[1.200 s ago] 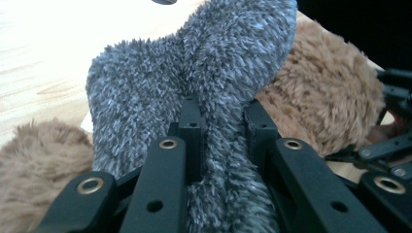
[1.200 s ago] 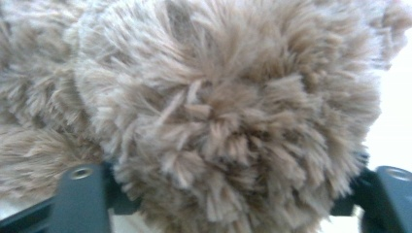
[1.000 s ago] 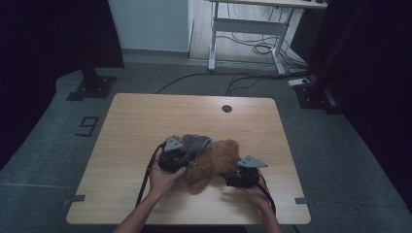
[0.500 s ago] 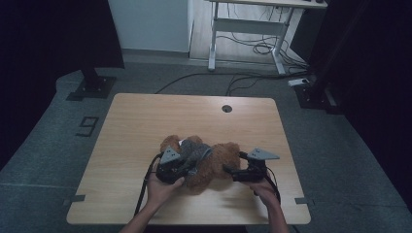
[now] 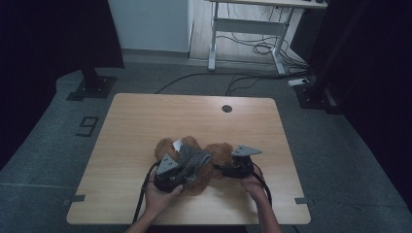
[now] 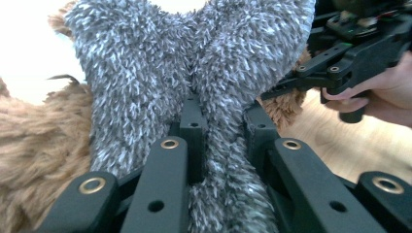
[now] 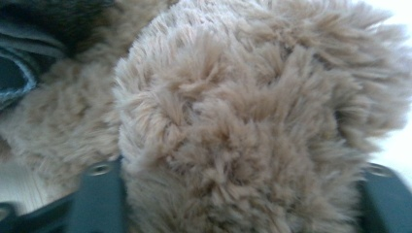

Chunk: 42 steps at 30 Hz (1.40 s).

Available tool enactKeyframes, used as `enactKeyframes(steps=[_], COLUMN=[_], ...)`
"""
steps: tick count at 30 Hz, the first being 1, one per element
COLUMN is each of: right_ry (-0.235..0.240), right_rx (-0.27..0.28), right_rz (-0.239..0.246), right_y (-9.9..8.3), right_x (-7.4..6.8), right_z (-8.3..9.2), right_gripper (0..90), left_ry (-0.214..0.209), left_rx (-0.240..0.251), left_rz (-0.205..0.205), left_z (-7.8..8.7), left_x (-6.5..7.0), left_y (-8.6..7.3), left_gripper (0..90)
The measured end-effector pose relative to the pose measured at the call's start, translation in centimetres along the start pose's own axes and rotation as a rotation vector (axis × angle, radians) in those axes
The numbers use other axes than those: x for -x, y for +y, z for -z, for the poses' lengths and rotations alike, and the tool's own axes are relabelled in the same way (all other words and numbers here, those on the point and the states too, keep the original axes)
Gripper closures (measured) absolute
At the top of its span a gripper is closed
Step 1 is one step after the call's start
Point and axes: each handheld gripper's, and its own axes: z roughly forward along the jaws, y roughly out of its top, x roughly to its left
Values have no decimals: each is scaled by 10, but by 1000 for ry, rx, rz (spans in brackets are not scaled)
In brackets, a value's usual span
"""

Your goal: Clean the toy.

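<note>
Near the front edge of the worktop (image 5: 145, 116), the left gripper (image 6: 221, 121) is clamped on a grey fuzzy garment (image 6: 194, 63) draped over the brown plush toy (image 5: 214, 158). The right gripper (image 5: 219, 170) has just been closing around the toy's limb; best to seat it deep before pulling the garment.

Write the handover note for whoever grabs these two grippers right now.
Left gripper: shut on the grey fuzzy garment, pinching a fold of it.
Right gripper: jaws have just been closing, brown fur between them; firm grip cannot be told.
Brown plush toy lies at the near middle of the table, garment draped over it.
Done: garment gripped.
Left: probably working the garment onto or off the toy; which is unclear.
</note>
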Motion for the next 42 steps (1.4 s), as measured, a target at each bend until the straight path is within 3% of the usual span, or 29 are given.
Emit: enactKeyframes(steps=[3, 9, 13, 15, 16, 17, 18, 20, 23, 28, 30, 35, 39, 40, 41, 42], right_ry=[-28, -9, -30, -52, -52, -89, -89, -135, -167, -131, -89, -65, -74, -82, -82, -84], right_rx=[14, 103, 163, 224, 224, 248, 248, 259, 250, 214, 189, 186, 183, 198, 198, 203], right_rz=[19, -3, -3, -14, -14, -3, -3, 14, 18, 17, -16, -44, -41, -40, -40, -44], right_y=[3, 10, 18, 26, 26, 29, 29, 29, 22, -1, -12, -25, -29, -32, -32, -33], right_x=[-5, -3, -8, -10, -10, -11, -11, -10, -5, 2, 6, 6, 3, 1, 1, 0], right_z=[2, 4, 1, -2, -2, -6, -6, -10, -13, -7, 0, 5, 6, 6, 6, 6], right_gripper=[449, 502, 513, 515, 515, 515, 515, 515, 509, 477, 449, 434, 436, 436, 436, 436], left_ry=[30, 58, 92, 114, 125, 134, 144, 156, 139, 110, 100, 83, 94, 95, 95, 75], left_rx=[16, 18, 25, 33, 36, 37, 31, 15, 5, -10, -23, -32, -26, -14, -14, -3], left_rz=[-19, -38, -34, -40, -40, -39, -38, -20, 5, -22, -46, -46, -55, -78, -78, -90], left_z=[2, 8, 11, 13, 14, 14, 13, 7, 1, -3, -5, -2, 2, -1, -1, -7], left_x=[0, -5, -15, -20, -23, -26, -29, -34, -37, -27, -19, -12, -5, 3, 3, 12], left_y=[1, 12, 23, 31, 35, 38, 40, 40, 34, 26, 23, 21, 32, 43, 43, 58], left_gripper=[747, 745, 743, 743, 743, 742, 742, 742, 740, 740, 740, 739, 737, 737, 737, 737])
